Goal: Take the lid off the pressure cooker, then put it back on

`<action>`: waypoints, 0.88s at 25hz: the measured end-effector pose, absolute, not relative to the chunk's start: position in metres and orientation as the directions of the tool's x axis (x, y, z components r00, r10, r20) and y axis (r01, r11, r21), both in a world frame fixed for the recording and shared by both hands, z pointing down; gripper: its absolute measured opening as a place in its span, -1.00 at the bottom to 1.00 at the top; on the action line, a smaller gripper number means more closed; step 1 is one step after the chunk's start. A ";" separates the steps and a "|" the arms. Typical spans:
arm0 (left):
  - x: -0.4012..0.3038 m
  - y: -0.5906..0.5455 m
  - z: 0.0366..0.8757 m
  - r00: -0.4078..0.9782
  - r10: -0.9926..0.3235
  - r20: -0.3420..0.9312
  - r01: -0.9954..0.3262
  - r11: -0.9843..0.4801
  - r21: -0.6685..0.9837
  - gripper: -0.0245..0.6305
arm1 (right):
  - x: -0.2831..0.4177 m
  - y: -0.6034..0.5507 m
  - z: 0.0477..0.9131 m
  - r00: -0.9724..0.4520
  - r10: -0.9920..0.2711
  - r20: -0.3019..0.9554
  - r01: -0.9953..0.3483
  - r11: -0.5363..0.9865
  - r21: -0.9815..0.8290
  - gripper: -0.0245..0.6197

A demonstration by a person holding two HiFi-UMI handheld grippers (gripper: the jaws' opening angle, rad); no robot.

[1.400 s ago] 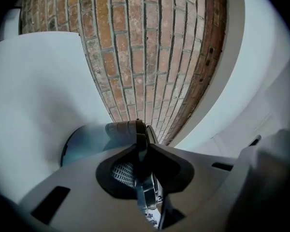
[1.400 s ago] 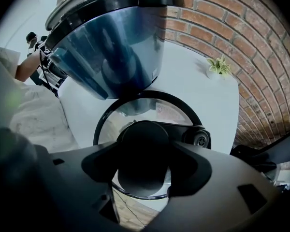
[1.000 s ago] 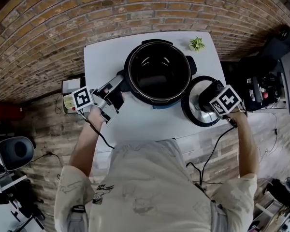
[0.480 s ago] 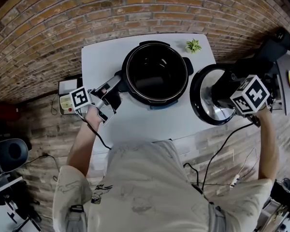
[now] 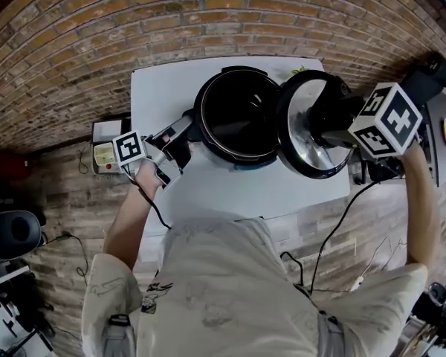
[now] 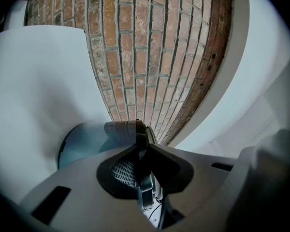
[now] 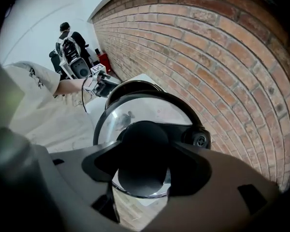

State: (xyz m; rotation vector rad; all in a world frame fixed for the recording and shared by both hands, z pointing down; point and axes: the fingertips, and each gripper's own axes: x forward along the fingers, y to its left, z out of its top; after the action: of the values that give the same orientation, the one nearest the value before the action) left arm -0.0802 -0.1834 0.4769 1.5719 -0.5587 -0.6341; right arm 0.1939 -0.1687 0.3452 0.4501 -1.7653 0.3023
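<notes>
The open black pressure cooker pot point(image 5: 241, 116) stands on the white table point(image 5: 163, 88). My left gripper point(image 5: 184, 131) is shut on the pot's left side handle point(image 6: 141, 144), a thin dark tab pinched between the jaws. My right gripper point(image 5: 328, 121) is shut on the black round knob point(image 7: 142, 151) of the lid point(image 5: 305, 136). It holds the shiny, black-rimmed lid point(image 7: 135, 115) tilted in the air, and the lid overlaps the pot's right rim in the head view. The pot's right handle is hidden behind the lid.
A small green plant point(image 5: 297, 71) peeks out behind the lid at the table's far right. A box point(image 5: 104, 143) stands left of the table and dark equipment point(image 5: 431, 73) to its right. A brick wall lies behind. Another person point(image 7: 70, 42) stands far off.
My right gripper has lifted the lid from the table's right edge and carried it up and left, so it now overlaps the pot's right rim. The left gripper has stayed on the handle.
</notes>
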 end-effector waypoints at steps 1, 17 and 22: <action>-0.080 -0.184 0.477 0.729 -0.680 -0.071 0.009 -0.094 0.995 -0.72 | 0.184 -0.170 0.346 -0.210 -0.129 0.969 -0.436 0.900 0.025 0.02; -0.080 -0.184 0.474 0.717 -0.692 -0.081 0.032 -0.083 0.996 -0.72 | 0.073 -0.195 0.391 -0.191 0.022 0.981 -0.255 0.964 -0.071 0.02; -0.079 -0.183 0.474 0.715 -0.694 -0.084 0.038 -0.081 0.996 -0.72 | 0.057 -0.204 0.396 -0.197 0.038 0.980 -0.260 0.961 -0.090 0.02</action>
State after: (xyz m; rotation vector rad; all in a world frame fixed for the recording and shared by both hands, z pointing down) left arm -0.0792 -0.1835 0.4738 1.5464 -0.5547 -0.6615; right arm 0.0571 -0.2043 0.3960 0.1663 -1.7510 0.2713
